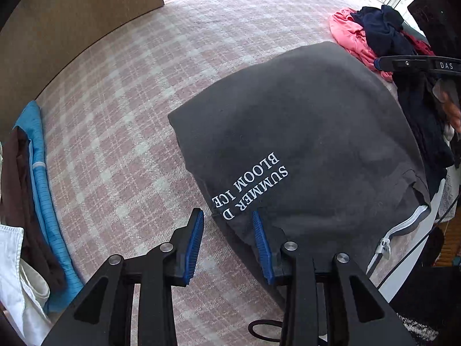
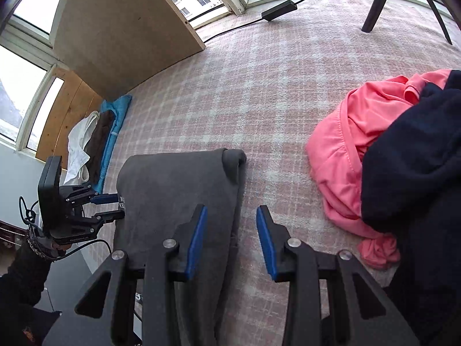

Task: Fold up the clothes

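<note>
A dark grey garment (image 1: 302, 132) with white lettering lies folded flat on the pink plaid surface (image 1: 121, 132). My left gripper (image 1: 227, 213) stands open at the garment's near left corner. One pad rests over the cloth and the other over the plaid, and nothing is pinched. In the right wrist view the same grey garment (image 2: 175, 184) is seen from its other side. My right gripper (image 2: 232, 207) is open astride its right edge and does not press on it. The left gripper (image 2: 119, 205) shows there at the garment's left edge, held by a dark-sleeved hand.
A heap of pink (image 2: 345, 155) and navy clothes (image 2: 417, 158) lies to the right. Folded blue, brown and white pieces (image 1: 37, 190) are stacked at the left by a wooden board (image 2: 121, 37). A black power brick (image 2: 278, 10) with its cable and dark stand legs (image 2: 377, 5) are at the far side.
</note>
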`<state>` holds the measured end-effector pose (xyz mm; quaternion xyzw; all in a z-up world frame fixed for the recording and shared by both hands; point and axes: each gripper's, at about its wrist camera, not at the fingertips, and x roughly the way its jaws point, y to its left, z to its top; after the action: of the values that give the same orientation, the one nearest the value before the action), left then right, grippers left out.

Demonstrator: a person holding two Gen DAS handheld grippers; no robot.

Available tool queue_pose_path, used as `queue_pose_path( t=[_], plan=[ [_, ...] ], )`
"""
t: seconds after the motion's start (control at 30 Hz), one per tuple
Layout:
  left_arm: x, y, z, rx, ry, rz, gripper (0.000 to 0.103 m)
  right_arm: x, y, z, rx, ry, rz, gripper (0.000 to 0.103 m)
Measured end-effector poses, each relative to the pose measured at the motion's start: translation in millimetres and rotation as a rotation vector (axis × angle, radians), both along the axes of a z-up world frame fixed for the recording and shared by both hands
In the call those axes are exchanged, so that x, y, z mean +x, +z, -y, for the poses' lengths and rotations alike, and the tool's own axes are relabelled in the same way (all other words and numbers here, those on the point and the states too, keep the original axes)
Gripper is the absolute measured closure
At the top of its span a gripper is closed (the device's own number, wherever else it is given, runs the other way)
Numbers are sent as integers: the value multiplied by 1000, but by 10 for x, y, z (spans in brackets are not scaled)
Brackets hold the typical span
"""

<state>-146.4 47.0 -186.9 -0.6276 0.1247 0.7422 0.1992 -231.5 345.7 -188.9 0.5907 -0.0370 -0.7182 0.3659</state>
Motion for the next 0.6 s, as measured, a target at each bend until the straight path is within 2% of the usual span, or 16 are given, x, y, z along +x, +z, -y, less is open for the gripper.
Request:
queue_pose_path(
  t=[0.1, 0.17, 0.3, 0.4, 0.53, 0.6],
  plan=[
    [143, 216, 159, 66, 57, -6, 71, 318, -3, -146, -33, 7, 32, 68],
    [316, 314, 238, 99, 80, -4, 68, 555, -42, -214, -17, 26, 40, 68],
    [722, 199, 254, 74, 83, 60, 65, 918, -192, -341, 18, 34, 73, 68],
    [918, 55, 206, 50, 86, 85, 65, 1027, -333, -387, 20, 26, 114, 68],
    [889, -20, 162, 120, 134, 104, 65, 1049, -352, -400, -2, 19, 133, 68],
    [879, 3, 129, 148, 136, 103, 65, 1076, -276, -378, 11, 36, 106, 68]
  ],
)
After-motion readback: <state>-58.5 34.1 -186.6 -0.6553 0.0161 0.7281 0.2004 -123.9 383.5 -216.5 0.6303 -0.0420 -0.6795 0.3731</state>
